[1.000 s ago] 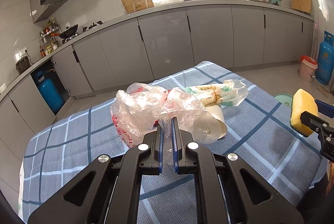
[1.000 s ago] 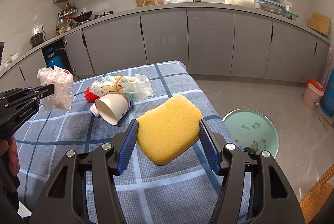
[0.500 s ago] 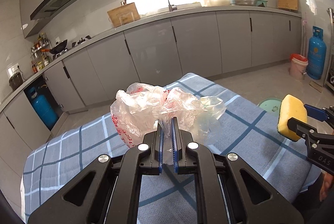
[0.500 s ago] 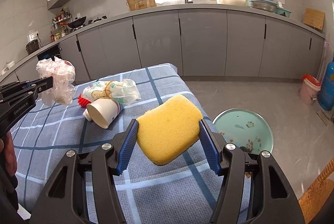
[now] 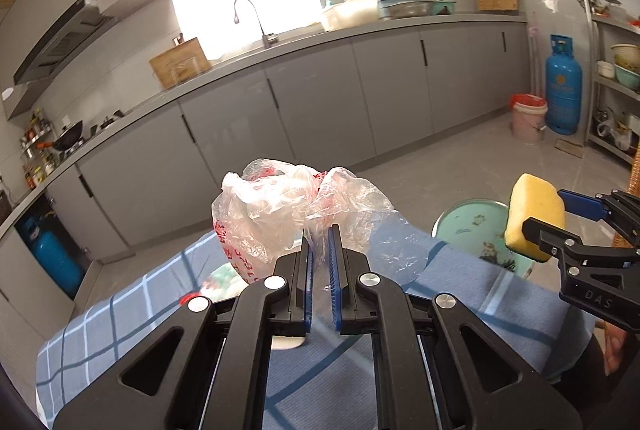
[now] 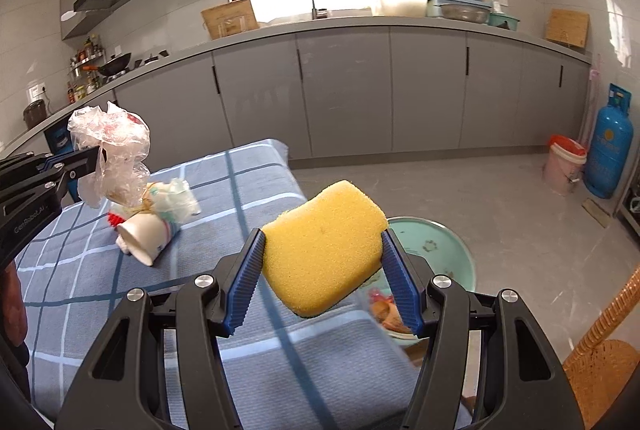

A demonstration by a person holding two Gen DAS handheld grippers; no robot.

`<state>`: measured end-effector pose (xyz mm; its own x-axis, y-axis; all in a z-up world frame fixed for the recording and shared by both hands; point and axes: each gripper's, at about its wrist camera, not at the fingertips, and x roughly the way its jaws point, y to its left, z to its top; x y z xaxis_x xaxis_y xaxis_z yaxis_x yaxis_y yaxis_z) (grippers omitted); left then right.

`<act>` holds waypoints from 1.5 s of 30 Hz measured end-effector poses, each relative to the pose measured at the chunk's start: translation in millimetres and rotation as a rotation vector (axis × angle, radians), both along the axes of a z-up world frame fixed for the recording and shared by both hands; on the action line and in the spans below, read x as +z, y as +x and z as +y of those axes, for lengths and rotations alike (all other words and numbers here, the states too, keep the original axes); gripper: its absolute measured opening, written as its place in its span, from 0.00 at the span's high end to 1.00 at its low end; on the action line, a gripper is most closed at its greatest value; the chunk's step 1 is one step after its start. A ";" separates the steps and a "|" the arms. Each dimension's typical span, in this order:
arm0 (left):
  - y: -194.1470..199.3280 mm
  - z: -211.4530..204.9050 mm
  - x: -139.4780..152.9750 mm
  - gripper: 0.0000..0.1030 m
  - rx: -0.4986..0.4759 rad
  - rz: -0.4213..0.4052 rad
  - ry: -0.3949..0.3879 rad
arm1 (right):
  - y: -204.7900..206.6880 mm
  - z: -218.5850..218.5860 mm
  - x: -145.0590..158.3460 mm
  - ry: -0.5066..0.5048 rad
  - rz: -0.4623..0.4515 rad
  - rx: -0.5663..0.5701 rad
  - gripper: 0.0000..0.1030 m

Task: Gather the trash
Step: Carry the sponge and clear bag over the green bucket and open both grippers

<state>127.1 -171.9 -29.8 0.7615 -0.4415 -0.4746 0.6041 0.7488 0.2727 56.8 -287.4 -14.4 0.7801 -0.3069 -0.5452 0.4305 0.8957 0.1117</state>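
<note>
Both claws nearer the green basin (image 6: 448,242) than before, loads unchanged.

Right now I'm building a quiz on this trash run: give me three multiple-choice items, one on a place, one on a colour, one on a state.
1. Where does the paper cup lie?
A. on the checked tablecloth
B. in the floor basin
C. on the counter

2. What colour is the sponge in the right claw?
A. green
B. yellow
C. pink

3. What is the left claw doing?
A. standing open, empty
B. pinching a cup
C. shut on the clear plastic bag

Answers: 1 A, tipped on its side on the cloth; 2 B, plainly yellow between the blue pads; 3 C, crumpled film is clamped between its pads.
</note>
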 end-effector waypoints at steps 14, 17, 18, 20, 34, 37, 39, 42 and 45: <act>-4.7 -72.2 -0.7 0.92 -0.145 -0.013 0.007 | -8.0 -56.7 -0.6 -0.024 0.000 -0.100 0.42; -7.2 -83.8 -4.0 0.92 -0.168 -0.015 0.012 | -7.1 -68.1 -1.9 -0.033 0.005 -0.113 0.42; -7.6 -89.3 -5.4 0.92 -0.179 -0.017 0.014 | -6.9 -70.4 -2.3 -0.034 0.007 -0.116 0.42; -7.5 -98.6 -7.8 0.92 -0.191 -0.016 0.018 | -6.2 -78.2 -3.8 -0.034 0.011 -0.124 0.42; 11.2 -160.4 -40.4 0.92 -0.250 0.042 0.064 | 13.6 -129.9 -30.2 -0.010 0.060 -0.137 0.41; 15.9 -172.0 -49.2 0.92 -0.259 0.055 0.078 | 19.6 -138.1 -36.6 -0.002 0.070 -0.137 0.41; 17.5 -178.2 -54.5 0.92 -0.263 0.062 0.088 | 24.0 -144.0 -40.7 0.008 0.074 -0.135 0.41; 20.4 -187.7 -63.3 0.92 -0.271 0.076 0.099 | 28.6 -152.8 -48.4 0.022 0.082 -0.136 0.41; 23.1 -194.6 -71.3 0.91 -0.272 0.085 0.111 | 34.9 -161.0 -57.6 0.042 0.087 -0.135 0.40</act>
<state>150.1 -366.5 -101.1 0.5778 -0.5655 -0.5885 0.8026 0.5248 0.2837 91.6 -448.3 -72.0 0.6827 -0.3810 -0.6235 0.5560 0.8246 0.1048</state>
